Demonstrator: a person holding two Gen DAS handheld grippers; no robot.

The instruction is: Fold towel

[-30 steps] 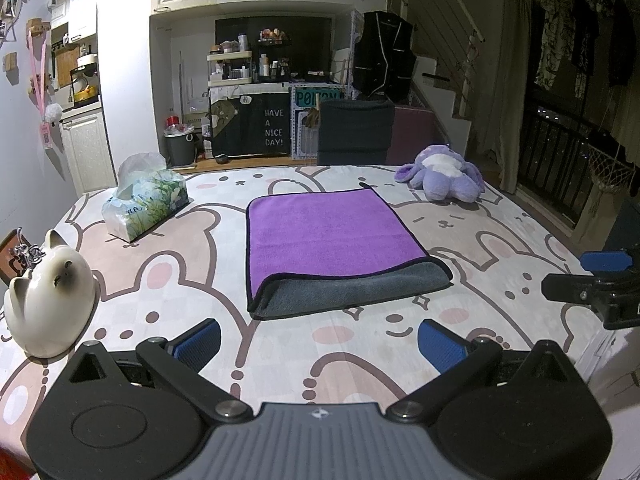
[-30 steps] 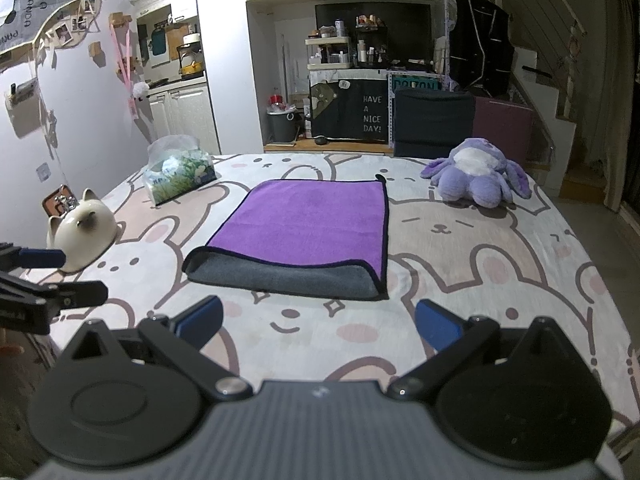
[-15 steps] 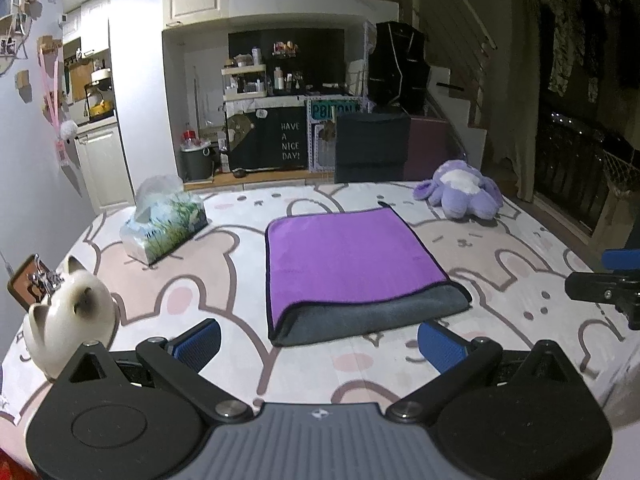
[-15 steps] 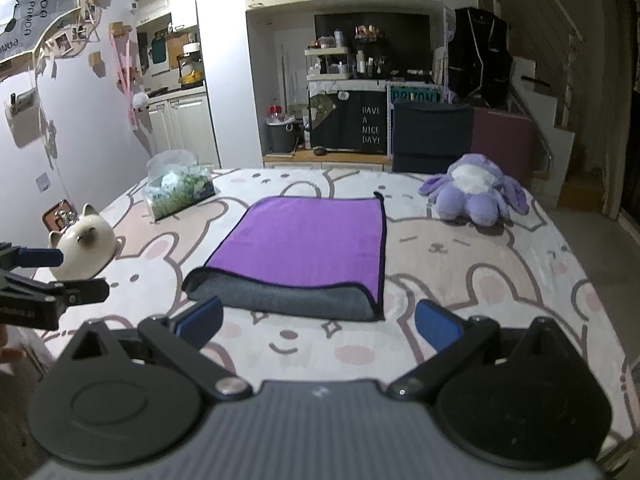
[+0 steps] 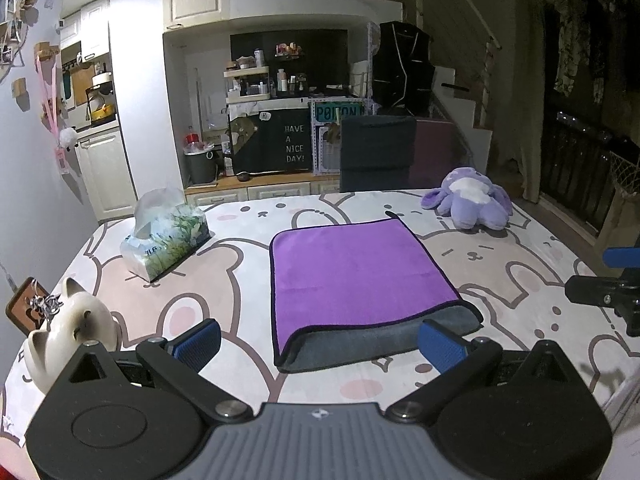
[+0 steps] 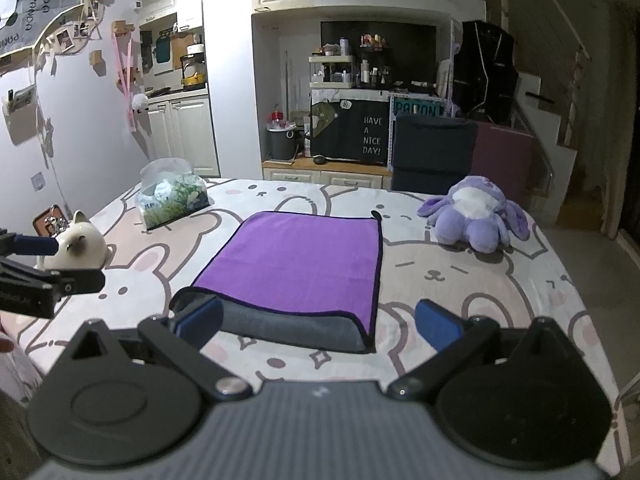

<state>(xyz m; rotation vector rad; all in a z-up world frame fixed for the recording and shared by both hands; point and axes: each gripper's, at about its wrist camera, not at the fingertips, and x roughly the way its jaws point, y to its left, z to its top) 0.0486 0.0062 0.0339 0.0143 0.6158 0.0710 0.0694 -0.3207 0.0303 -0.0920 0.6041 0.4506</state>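
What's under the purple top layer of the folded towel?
A grey layer of the same folded purple towel shows along its near edge; beneath it lies the bunny-print sheet. Anything between the layers is hidden.

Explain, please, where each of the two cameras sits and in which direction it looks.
Left wrist: sits on the left gripper, open, looks across the bed at the towel; the right gripper shows at the right edge.
Right wrist: sits on the right gripper, open, faces the same towel; the left gripper shows at the left edge.
Shared: towel, tissue box, cat figurine, purple plush.
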